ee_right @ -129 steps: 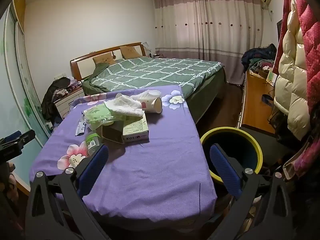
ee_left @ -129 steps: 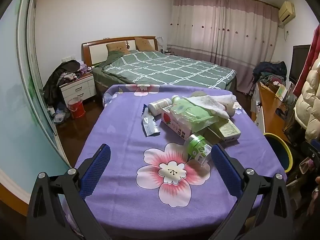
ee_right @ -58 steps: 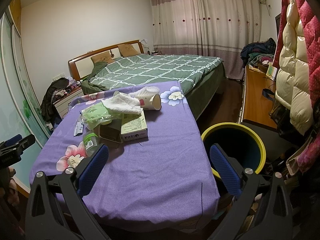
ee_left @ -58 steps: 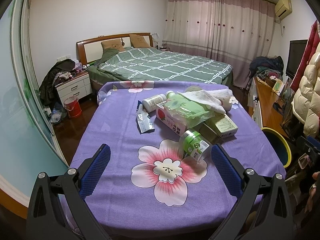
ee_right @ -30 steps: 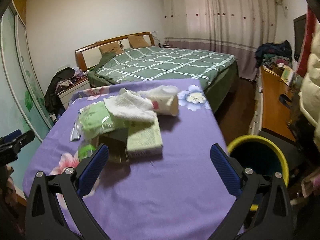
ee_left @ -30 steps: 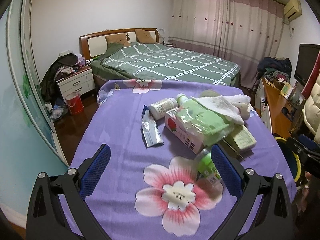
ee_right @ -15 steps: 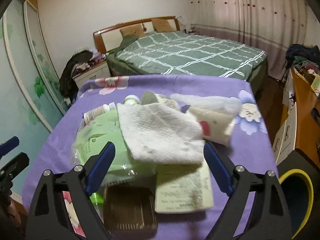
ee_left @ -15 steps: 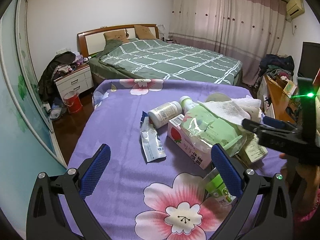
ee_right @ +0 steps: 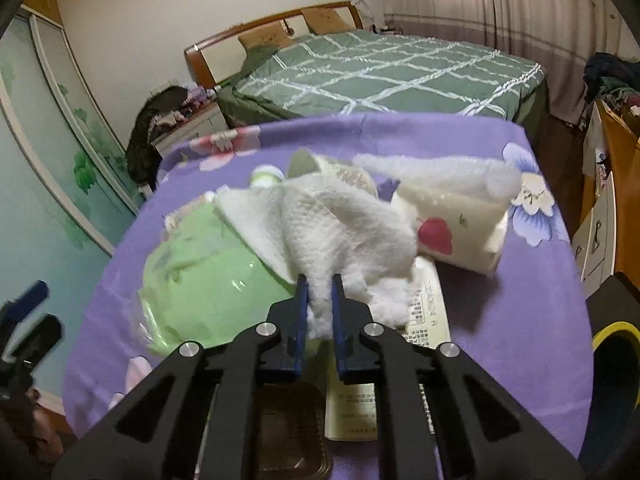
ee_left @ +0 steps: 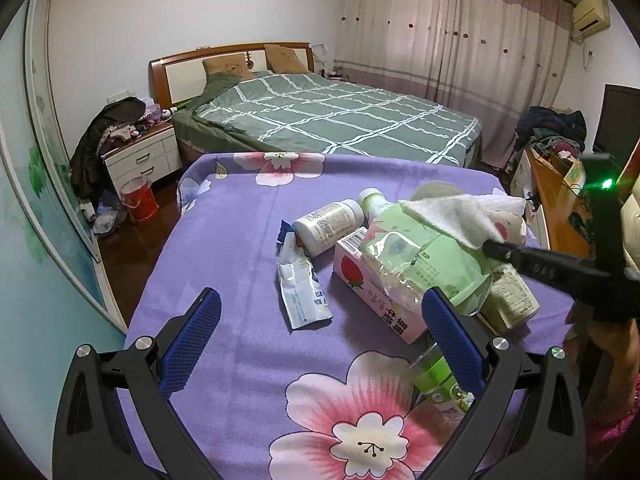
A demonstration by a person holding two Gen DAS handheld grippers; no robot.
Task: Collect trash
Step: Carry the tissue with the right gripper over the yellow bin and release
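Now your right gripper [ee_right: 319, 280], low in the centre of its frame, has its blue pads pinched on a fold of the white paper towel [ee_right: 336, 224]. The towel is draped over the green plastic pack [ee_right: 208, 280] and lies against the strawberry paper cup [ee_right: 456, 236] at right, so a bite on the near fold looks like the way to lift it without disturbing the pile.

Your left gripper [ee_left: 320, 320] hangs spread wide and empty at the bottom of its frame, over the purple floral tablecloth [ee_left: 224, 240], with the torn wrapper [ee_left: 300, 280] and the white pill bottle [ee_left: 328, 224] ahead of it.

The yellow-rimmed bin [ee_right: 616, 340] sits at the lower right edge, past the table's right side. That stretch of cloth looks open, so carrying the towel right should be unobstructed.
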